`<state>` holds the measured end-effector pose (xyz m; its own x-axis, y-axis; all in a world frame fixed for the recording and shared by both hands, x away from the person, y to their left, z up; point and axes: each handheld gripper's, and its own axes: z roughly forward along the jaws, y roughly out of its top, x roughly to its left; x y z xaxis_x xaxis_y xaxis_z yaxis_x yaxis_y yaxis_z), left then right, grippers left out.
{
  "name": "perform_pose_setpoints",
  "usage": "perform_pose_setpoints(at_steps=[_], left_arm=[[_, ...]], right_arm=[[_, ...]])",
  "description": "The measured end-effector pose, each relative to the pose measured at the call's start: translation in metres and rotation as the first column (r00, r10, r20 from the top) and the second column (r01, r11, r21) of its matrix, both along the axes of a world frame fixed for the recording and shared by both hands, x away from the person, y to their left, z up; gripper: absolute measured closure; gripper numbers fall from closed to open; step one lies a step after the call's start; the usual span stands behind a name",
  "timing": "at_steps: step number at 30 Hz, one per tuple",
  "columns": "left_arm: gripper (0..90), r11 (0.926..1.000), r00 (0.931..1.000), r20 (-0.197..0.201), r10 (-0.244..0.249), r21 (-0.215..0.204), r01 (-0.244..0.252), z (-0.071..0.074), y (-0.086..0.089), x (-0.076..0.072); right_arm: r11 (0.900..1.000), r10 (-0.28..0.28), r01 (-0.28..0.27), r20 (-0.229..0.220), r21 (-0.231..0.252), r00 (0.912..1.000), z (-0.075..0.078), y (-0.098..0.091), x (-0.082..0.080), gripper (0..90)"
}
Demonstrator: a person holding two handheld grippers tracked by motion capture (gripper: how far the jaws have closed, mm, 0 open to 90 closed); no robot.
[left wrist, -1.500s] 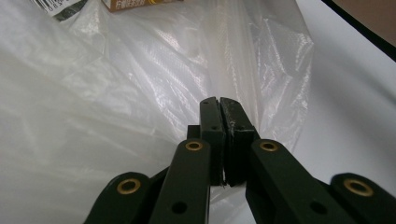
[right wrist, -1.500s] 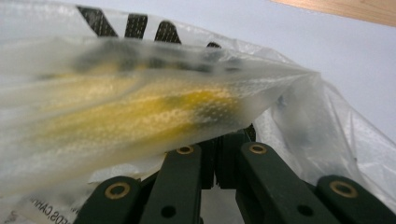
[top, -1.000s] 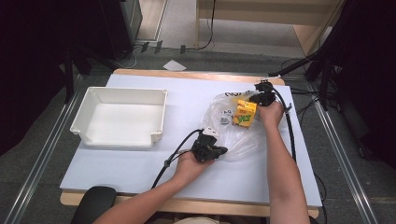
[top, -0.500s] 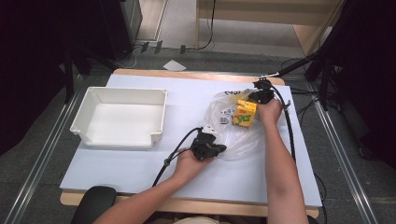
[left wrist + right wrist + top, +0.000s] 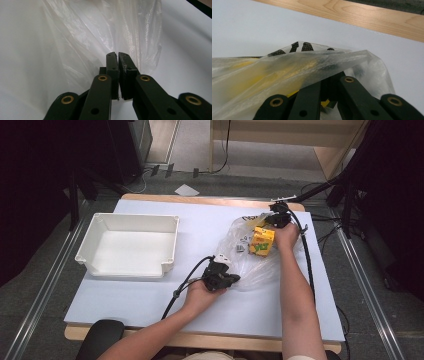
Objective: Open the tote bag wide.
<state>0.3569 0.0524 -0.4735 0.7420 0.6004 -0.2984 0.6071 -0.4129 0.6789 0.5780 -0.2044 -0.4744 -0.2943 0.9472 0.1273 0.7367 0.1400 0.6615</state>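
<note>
A clear plastic bag (image 5: pixel 250 267) lies on the white table at the right, with a yellow box (image 5: pixel 262 242) inside it. My left gripper (image 5: pixel 231 279) is at the bag's near edge. In the left gripper view it (image 5: pixel 117 53) is shut, with a thin fold of the bag (image 5: pixel 100 30) pinched between the pads. My right gripper (image 5: pixel 272 219) is at the bag's far edge. In the right gripper view the plastic (image 5: pixel 312 60) drapes over its closed jaws (image 5: pixel 332 76), and the yellow box (image 5: pixel 257 75) shows blurred through the film.
An empty white tray (image 5: pixel 90 242) stands on the left of the table (image 5: pixel 200 225). Small grey items (image 5: pixel 240 248) lie inside the bag beside the box. The table's wooden far edge (image 5: pixel 362 15) runs just beyond the right gripper. Cables trail from both grippers.
</note>
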Motion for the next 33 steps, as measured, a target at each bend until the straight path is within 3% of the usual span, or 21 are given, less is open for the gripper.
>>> perform_pose_setpoints(at_steps=[5, 8, 12, 14, 16, 21, 23, 27, 29, 33], left_arm=[[83.4, 0.9997, 1.0, -0.008, 0.0, -0.024, 0.0, 0.004, -0.001, 0.007], [81.0, 0.9997, 0.9999, 0.008, -0.01, -0.024, 0.01, 0.01, -0.002, 0.009], [74.5, 0.9986, 0.9997, -0.003, -0.025, -0.046, 0.025, 0.017, -0.001, 0.015], [68.5, 0.9983, 0.9994, -0.013, -0.033, -0.049, 0.032, 0.019, -0.001, 0.016], [66.1, 0.9973, 0.9988, -0.01, -0.047, -0.057, 0.047, 0.024, -0.001, 0.019], [61.4, 0.9946, 0.9982, -0.001, -0.06, -0.085, 0.06, 0.034, 0.0, 0.027], [59.5, 0.9942, 0.9973, 0.011, -0.072, -0.078, 0.073, 0.039, 0.0, 0.029], [55.0, 0.9929, 0.995, 0.01, -0.1, -0.064, 0.1, 0.044, 0.0, 0.033], [54.6, 0.993, 0.9942, 0.027, -0.104, -0.053, 0.106, 0.048, 0.001, 0.036], [52.3, 0.991, 0.9943, 0.013, -0.106, -0.081, 0.106, 0.056, 0.004, 0.044]], right_arm=[[0.9996, 0.029, -0.029, -0.013, 0.003, 0.9995, 0.012, 0.0, -0.011, 90.0], [0.9987, 0.051, -0.051, -0.016, 0.01, 0.9986, 0.022, 0.002, -0.018, 90.0], [0.9969, 0.07, -0.07, 0.012, 0.035, 0.9975, 0.036, 0.002, -0.031, 90.0], [0.9955, 0.088, -0.088, 0.0, 0.035, 0.9961, 0.039, 0.001, -0.036, 88.9], [0.9946, 0.101, -0.101, 0.005, 0.023, 0.9949, 0.042, 0.001, -0.041, 88.7], [0.9915, 0.118, -0.119, 0.025, 0.053, 0.9927, 0.049, -0.001, -0.053, 85.0], [0.992, 0.121, -0.122, 0.034, 0.03, 0.9921, 0.052, -0.002, -0.058, 84.4], [0.9901, 0.125, -0.127, 0.046, 0.059, 0.9911, 0.06, -0.007, -0.064, 82.4], [0.986, 0.118, -0.126, 0.076, 0.11, 0.9901, 0.066, -0.012, -0.073, 80.8], [0.9899, 0.124, -0.129, 0.076, 0.059, 0.9893, 0.07, -0.016, -0.083, 76.0]])
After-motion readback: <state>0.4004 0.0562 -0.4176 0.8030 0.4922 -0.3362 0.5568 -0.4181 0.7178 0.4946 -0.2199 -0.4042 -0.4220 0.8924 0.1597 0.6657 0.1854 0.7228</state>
